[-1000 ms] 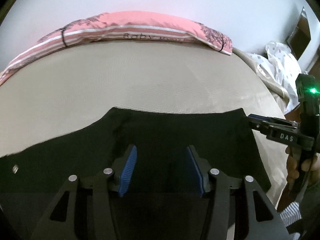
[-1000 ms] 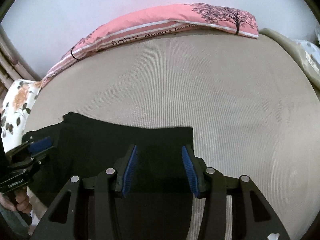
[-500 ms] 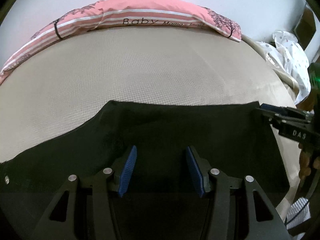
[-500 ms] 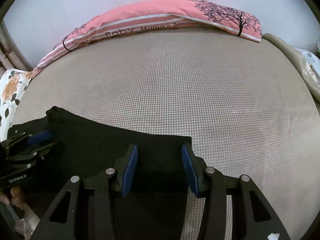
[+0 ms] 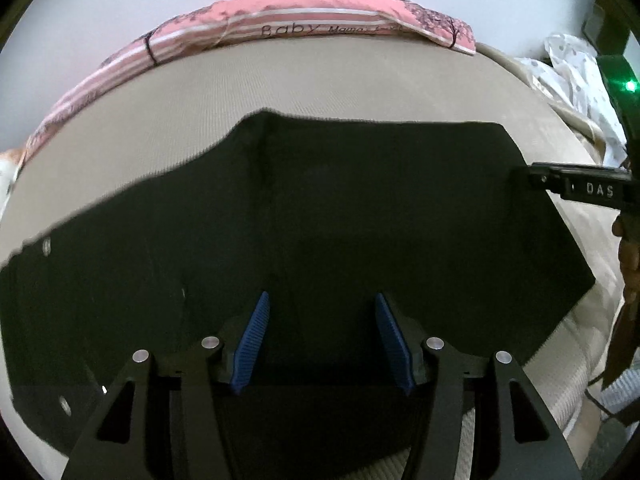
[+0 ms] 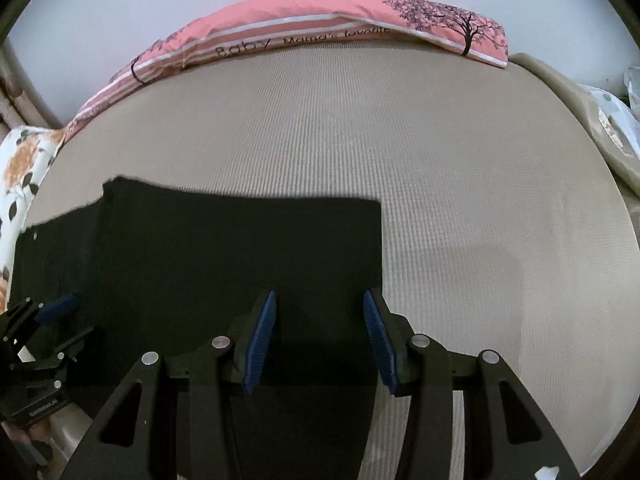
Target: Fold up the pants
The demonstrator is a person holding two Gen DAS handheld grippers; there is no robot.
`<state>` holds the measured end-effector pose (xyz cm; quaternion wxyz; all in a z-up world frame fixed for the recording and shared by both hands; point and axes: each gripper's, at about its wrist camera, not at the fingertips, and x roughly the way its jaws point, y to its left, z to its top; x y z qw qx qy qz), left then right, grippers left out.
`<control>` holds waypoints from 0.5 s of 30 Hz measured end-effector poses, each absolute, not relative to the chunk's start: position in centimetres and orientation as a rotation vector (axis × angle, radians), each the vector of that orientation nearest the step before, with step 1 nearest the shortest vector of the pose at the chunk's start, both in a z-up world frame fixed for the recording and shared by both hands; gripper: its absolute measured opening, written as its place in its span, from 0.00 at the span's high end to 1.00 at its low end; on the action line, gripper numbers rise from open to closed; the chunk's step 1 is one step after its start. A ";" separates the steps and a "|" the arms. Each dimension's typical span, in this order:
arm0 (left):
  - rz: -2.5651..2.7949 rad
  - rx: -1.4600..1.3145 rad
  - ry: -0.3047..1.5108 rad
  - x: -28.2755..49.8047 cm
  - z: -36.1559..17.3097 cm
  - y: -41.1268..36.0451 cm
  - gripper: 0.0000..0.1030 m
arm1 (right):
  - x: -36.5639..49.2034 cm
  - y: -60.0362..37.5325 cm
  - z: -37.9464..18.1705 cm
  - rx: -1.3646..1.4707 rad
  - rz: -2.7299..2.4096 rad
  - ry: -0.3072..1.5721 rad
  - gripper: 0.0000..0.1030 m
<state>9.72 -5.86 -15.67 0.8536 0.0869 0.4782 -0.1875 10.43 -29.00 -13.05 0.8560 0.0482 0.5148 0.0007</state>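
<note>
Left wrist view: black pants lie flat on the bed.
Both the left gripper and right gripper hang above them, fingers spread, holding nothing.

"Baby" is printed in dark letters on the striped band of the pink pillow; it is followed by "Mama's" and a further word that is cut off by a fold in the right wrist view and blurred in the left wrist view. Black tree drawings are printed on the same pillow, but no words are carried by them. "DAS" is read in pale letters on the side of the right gripper. A small pale label is seen on the body of the left gripper, but it cannot be read.
</note>
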 end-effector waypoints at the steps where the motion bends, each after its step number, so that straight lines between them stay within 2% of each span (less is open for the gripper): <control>1: -0.391 0.179 0.999 9.3 -15.7 -5.7 0.44 | 9.9 -28.8 -13.2 0.093 0.000 1.084 0.57; 9: -0.367 0.141 0.998 7.6 -15.6 -4.9 0.43 | 6.5 -27.5 -13.6 0.083 0.018 1.115 0.57; 15: -0.343 0.087 0.960 6.6 -13.4 -2.8 0.43 | 5.2 -25.8 -13.6 0.075 0.044 1.127 0.57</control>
